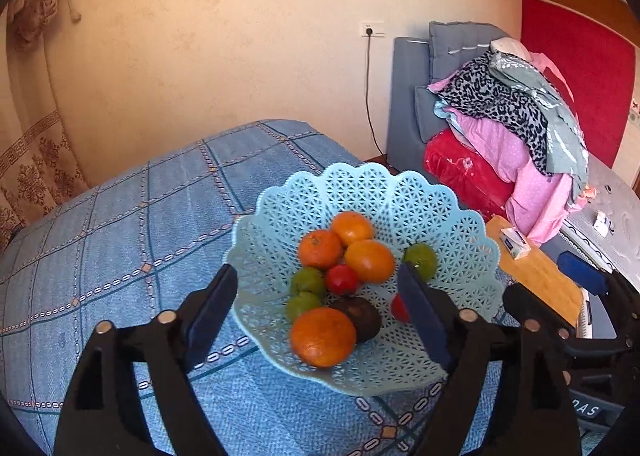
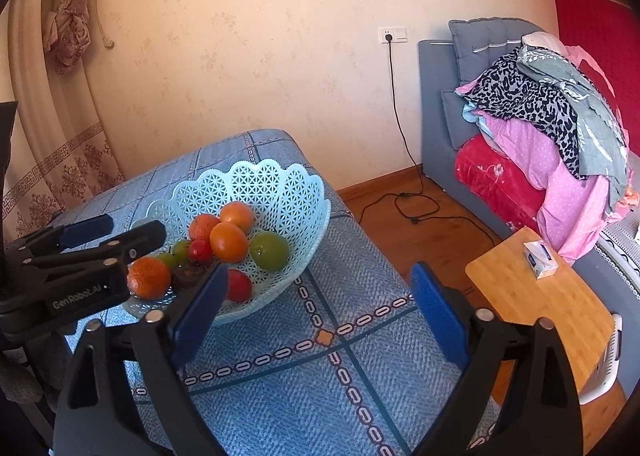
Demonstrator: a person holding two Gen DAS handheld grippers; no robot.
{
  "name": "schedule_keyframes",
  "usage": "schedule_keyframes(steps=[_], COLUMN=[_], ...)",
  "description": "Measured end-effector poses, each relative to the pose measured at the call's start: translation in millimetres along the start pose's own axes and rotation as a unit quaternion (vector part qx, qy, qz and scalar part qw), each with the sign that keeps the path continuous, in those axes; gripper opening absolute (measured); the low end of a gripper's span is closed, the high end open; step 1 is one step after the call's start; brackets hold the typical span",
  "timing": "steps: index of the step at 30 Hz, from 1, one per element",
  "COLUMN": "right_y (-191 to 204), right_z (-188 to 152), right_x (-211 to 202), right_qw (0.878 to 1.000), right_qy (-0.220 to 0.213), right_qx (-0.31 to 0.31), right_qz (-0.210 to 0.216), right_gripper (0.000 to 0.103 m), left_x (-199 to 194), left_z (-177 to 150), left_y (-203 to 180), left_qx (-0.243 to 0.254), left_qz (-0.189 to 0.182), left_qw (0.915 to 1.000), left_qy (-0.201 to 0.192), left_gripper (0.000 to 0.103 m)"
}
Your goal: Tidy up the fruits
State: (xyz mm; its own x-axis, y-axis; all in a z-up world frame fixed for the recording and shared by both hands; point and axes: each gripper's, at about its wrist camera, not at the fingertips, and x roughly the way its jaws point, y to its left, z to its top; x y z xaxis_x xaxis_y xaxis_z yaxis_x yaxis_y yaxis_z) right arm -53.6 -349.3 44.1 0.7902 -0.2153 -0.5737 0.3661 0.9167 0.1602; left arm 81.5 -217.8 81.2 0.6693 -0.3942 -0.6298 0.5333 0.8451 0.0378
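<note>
A pale blue lattice fruit basket (image 1: 452,223) (image 2: 288,191) stands on the blue patterned tablecloth (image 1: 120,223) (image 2: 352,368). It holds several oranges (image 1: 322,336) (image 2: 229,241), green fruits (image 1: 421,260) (image 2: 269,250), red fruits (image 1: 341,279) (image 2: 239,284) and a dark fruit (image 1: 361,316). My left gripper (image 1: 318,296) is open and empty, above the basket's near side. My right gripper (image 2: 320,292) is open and empty, over the cloth to the right of the basket. The left gripper also shows in the right wrist view (image 2: 116,230).
A small wooden side table (image 2: 536,308) with a tissue pack (image 2: 540,259) stands right of the table. Beyond it is a grey bed with piled bedding (image 2: 552,135). A cable (image 2: 404,159) lies on the wooden floor. A curtain (image 2: 60,103) hangs at the left.
</note>
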Motion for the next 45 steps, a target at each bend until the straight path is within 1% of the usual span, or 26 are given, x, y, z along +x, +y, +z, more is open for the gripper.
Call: schedule_keyframes(steps=[1,3,5,6,9,16,18,24,31,38,45], right_y=[1,1,2,2,5,14,17,22,27,32,39], right_z=[0,0,1,1,2,3,3,4,2,2,-1], right_x=[0,-1,-2,-2,-5,-11,-13,-21,-24,-26,-25], right_qw=[1.0,1.0,1.0,1.0,1.0,1.0,0.999,0.999,0.998,0.998,0.996], right_qy=[0.0,0.0,0.0,0.001,0.0,0.0,0.0,-0.009,-0.01,-0.009,-0.011], right_qx=[-0.001,-0.001,-0.002,-0.003,-0.009,-0.026,-0.031,-0.04,-0.053,-0.062,-0.082], right_qz=[0.0,0.002,0.004,0.005,0.005,0.011,0.013,0.014,0.016,0.023,0.014], right_gripper=[0.096,0.097,0.099,0.1,0.1,0.101,0.101,0.101,0.101,0.101,0.101], left_x=[-2,-4,-8,-10,-18,-36,-41,-53,-60,-61,-62], left_z=[0,0,-1,-2,-6,-14,-15,-19,-26,-27,-30], left_y=[3,10,16,19,25,24,22,18,10,13,14], left_qx=[-0.003,-0.011,-0.019,-0.023,-0.028,-0.012,-0.009,-0.008,0.019,0.02,0.023], left_qz=[0.003,0.013,0.023,0.028,0.041,0.095,0.104,0.115,0.157,0.168,0.181], left_qw=[1.0,0.9999,0.9996,0.9993,0.9987,0.9952,0.9943,0.993,0.9868,0.9849,0.9826], left_qy=[-0.001,-0.001,-0.002,-0.002,-0.006,-0.019,-0.02,-0.027,-0.036,-0.035,-0.035], left_gripper=[0.086,0.092,0.093,0.096,0.098,0.098,0.098,0.098,0.098,0.098,0.098])
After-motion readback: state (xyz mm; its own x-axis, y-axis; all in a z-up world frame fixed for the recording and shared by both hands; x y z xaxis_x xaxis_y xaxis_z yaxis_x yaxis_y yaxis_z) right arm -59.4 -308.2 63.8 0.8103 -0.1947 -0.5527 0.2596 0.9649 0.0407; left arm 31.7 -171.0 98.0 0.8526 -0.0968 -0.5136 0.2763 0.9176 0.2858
